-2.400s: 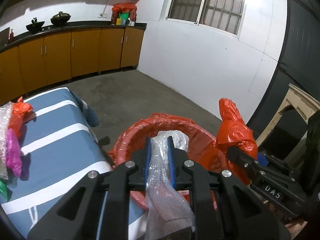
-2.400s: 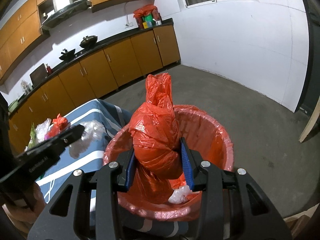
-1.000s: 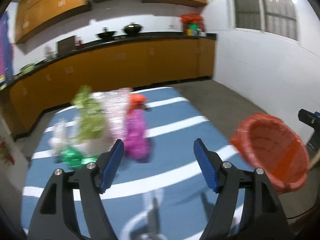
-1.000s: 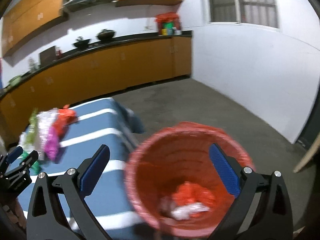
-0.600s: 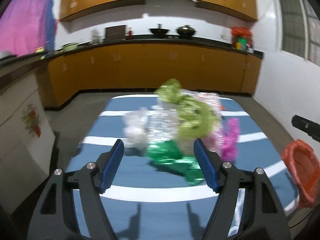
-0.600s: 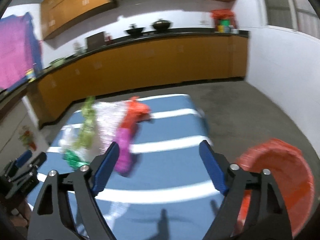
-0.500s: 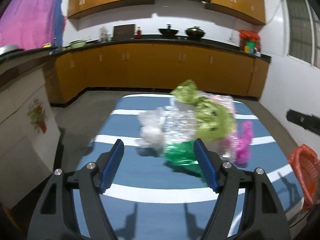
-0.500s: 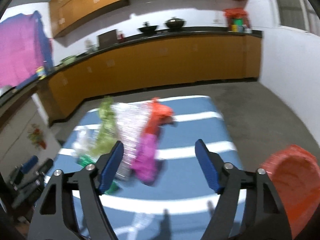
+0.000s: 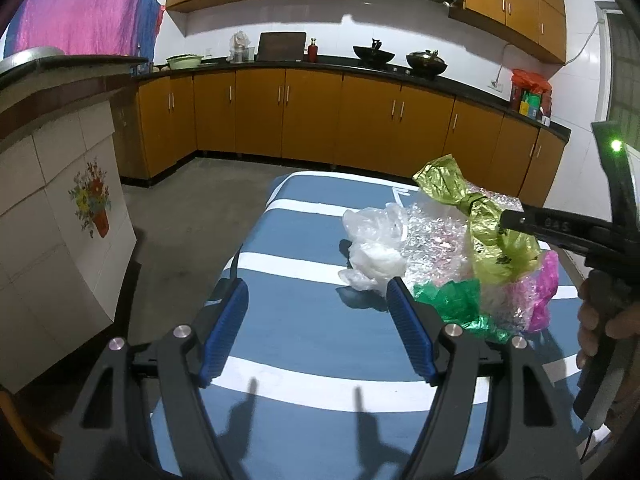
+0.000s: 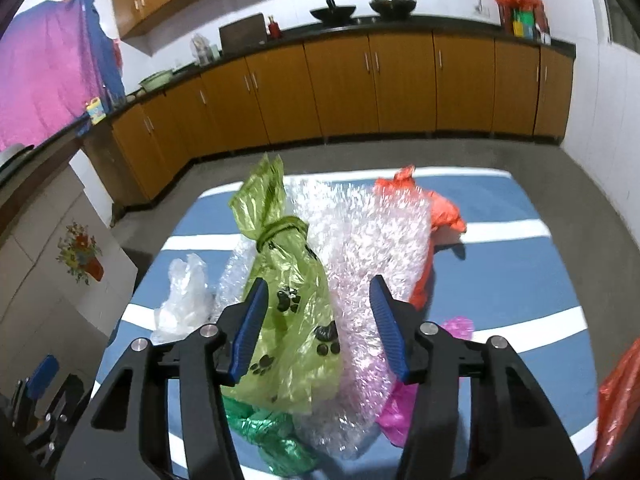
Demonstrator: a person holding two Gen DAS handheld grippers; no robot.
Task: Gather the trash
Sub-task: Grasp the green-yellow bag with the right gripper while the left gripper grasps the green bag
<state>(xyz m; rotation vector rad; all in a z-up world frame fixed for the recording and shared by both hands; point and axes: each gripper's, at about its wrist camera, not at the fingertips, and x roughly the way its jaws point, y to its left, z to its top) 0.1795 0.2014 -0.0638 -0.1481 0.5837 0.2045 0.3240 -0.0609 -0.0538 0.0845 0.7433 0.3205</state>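
Observation:
A heap of plastic trash lies on the blue, white-striped table (image 9: 304, 320): a lime green bag with paw prints (image 10: 292, 312), bubble wrap (image 10: 372, 240), a clear white bag (image 9: 372, 252), a green foil bag (image 9: 452, 304), a pink bag (image 9: 546, 284) and an orange bag (image 10: 436, 208). My left gripper (image 9: 316, 300) is open and empty, left of the heap over the table. My right gripper (image 10: 316, 300) is open above the heap, its jaws either side of the lime bag and bubble wrap. The red-lined bin's edge (image 10: 620, 392) shows at the far right.
Orange kitchen cabinets (image 9: 312, 116) with a black counter run along the back wall. A tiled counter with a flower picture (image 9: 60, 216) stands to the left of the table. Grey floor lies between them. A purple cloth (image 10: 52, 80) hangs at upper left.
Both grippers let go of their bags over the red bin, then swung left to the table. Both jaws are now open and the heap is close.

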